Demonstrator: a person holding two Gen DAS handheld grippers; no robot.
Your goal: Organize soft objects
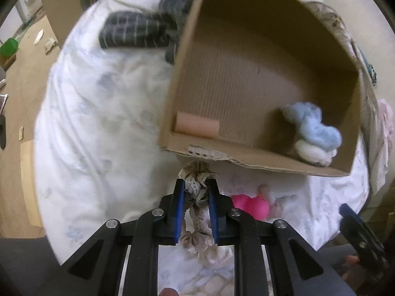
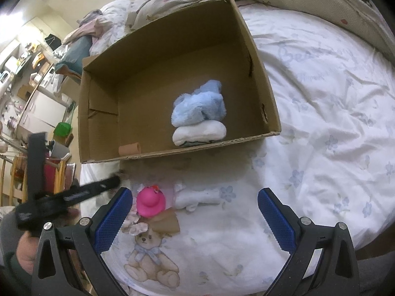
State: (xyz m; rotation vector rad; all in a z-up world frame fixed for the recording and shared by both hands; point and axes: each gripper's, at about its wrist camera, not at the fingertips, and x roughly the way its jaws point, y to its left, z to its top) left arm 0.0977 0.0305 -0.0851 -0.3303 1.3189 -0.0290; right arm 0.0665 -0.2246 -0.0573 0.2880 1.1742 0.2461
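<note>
The left gripper [image 1: 196,192] is pinching a beige lace scrunchie [image 1: 197,187] between its blue pads, jaws nearly closed on the fabric, with loops of it hanging below the fingers at the bottom centre of the left wrist view. Just above the fingertips, the torn near edge of a cardboard box [image 1: 246,162] is filling the upper right of the frame. Inside it, a fluffy blue sock bundle [image 1: 313,125] is sitting on a white sock bundle [image 1: 311,154] in the right corner, and a small peach roll [image 1: 197,124] is lying against the near wall at left. A pink rubber duck [image 1: 251,206] is resting on the white bedsheet [image 1: 98,123] right of the gripper. Dark striped socks [image 1: 133,32] are lying in the upper left.

The right gripper [image 2: 195,212] is hovering wide open and holding nothing, low in the right wrist view. Between its fingers, the duck [image 2: 150,203] and a white cloth [image 2: 197,197] are lying just beside each other.
</note>
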